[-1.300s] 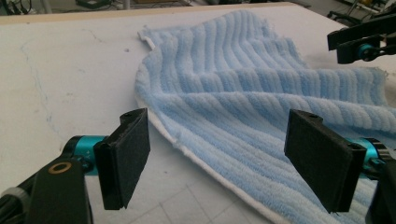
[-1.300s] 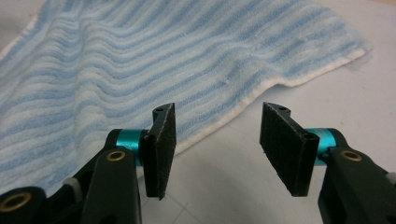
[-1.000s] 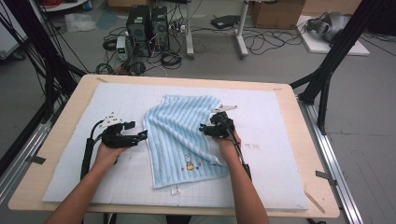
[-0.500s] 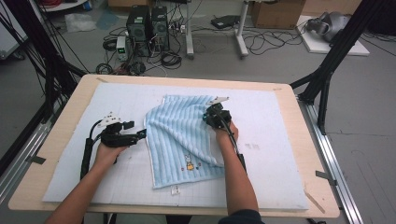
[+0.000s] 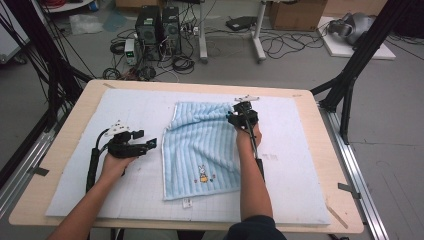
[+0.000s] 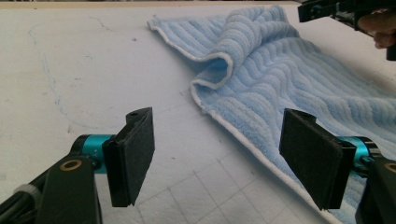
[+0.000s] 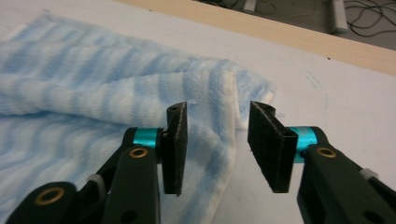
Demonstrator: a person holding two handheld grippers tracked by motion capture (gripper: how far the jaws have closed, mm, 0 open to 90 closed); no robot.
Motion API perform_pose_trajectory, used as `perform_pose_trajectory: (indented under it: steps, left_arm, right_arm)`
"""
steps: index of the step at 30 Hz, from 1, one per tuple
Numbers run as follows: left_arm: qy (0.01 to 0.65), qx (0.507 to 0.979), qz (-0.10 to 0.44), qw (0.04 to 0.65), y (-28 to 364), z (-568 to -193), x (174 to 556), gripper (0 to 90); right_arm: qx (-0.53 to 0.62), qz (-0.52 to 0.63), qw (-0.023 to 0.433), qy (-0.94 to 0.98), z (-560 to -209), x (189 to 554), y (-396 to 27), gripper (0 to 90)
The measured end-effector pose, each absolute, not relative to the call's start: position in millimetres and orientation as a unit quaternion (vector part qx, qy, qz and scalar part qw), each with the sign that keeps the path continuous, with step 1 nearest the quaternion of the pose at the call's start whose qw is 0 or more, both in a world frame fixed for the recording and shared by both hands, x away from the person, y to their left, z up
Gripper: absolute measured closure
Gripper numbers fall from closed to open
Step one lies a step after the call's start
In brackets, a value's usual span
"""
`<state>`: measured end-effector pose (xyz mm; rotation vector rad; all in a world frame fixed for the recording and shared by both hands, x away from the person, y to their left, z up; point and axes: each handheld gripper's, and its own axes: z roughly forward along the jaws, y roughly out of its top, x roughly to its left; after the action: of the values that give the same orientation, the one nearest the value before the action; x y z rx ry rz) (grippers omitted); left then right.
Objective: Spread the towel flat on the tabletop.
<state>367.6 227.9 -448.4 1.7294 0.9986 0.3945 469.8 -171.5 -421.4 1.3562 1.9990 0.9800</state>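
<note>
Your left gripper (image 5: 145, 145) rests low on the white mat (image 5: 75, 190), just beside the left edge of the light blue striped towel (image 5: 200, 145), and your left hand (image 5: 114, 165) holds it roughly level, pointing toward the cloth. In the left gripper view its jaws stand wide apart with nothing between them: bare mat under the left pad, the towel's white-trimmed edge running under the right one, and no pad pressing on fabric. The towel lies near the middle of the mat, mostly flat, with its small embroidered figure (image 5: 202, 173) toward your side and a raised fold rumpled along its far part. Your right gripper (image 5: 239, 114) sits at the towel's far right corner, your right hand (image 5: 248, 135) reaching forward over the cloth's right edge. Its jaws have just been opening again after a squeeze; in the right gripper view they stand at a moderate gap, with the folded corner of the towel (image 7: 233, 93) lying between and just beyond the pads (image 7: 175, 144), and neither pad visibly clamped on it. The mat covers a wooden table (image 5: 330, 150).
</note>
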Motion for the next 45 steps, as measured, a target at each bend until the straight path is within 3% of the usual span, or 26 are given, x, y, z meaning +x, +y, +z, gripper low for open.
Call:
perform_pose_trajectory:
  steps: [10,17,22,24,26,28,29,30,33,35,38,40,42,45]
  left_arm:
    - [0.404,0.737,0.144,0.522,220,-447,360,34.1]
    - [0.386,0.755,0.128,0.514,209,-448,349,37.3]
    - [0.381,0.760,0.127,0.512,204,-448,340,38.6]
    - [0.384,0.757,0.129,0.512,206,-448,336,37.8]
    - [0.389,0.754,0.129,0.513,207,-448,332,37.6]
    - [0.387,0.756,0.132,0.511,208,-448,327,37.6]
    - [0.388,0.756,0.133,0.511,208,-448,324,37.7]
    - [0.386,0.757,0.133,0.510,209,-448,322,38.1]
    - [0.380,0.759,0.127,0.513,209,-448,314,42.9]
    - [0.371,0.765,0.124,0.512,207,-448,309,49.8]
    - [0.369,0.771,0.126,0.503,206,-448,302,53.0]
    - [0.370,0.772,0.128,0.501,206,-448,299,53.6]
    - [0.372,0.771,0.129,0.501,205,-448,298,52.1]
    - [0.368,0.771,0.123,0.505,201,-447,297,42.1]
  right_arm:
    - [0.441,0.391,0.254,0.767,-394,424,-188,51.2]
    - [0.413,0.403,0.227,0.785,-399,386,-201,51.2]
    - [0.400,0.387,0.146,0.818,-417,373,-194,52.1]
    - [0.381,0.378,0.144,0.831,-426,371,-181,53.2]
    - [0.381,0.351,0.148,0.842,-433,374,-171,56.8]
    - [0.382,0.339,0.148,0.847,-440,378,-166,67.2]
    - [0.378,0.344,0.151,0.846,-440,379,-165,80.8]
    - [0.364,0.332,0.180,0.851,-439,380,-161,84.7]
    - [0.365,0.320,0.217,0.847,-441,384,-157,86.0]
    - [0.383,0.307,0.248,0.835,-443,389,-158,85.9]
    - [0.422,0.305,0.279,0.807,-443,391,-164,79.7]
    - [0.431,0.337,0.268,0.792,-441,385,-168,71.4]
    - [0.417,0.360,0.261,0.792,-438,375,-170,64.4]
    - [0.385,0.390,0.247,0.800,-432,358,-176,61.9]
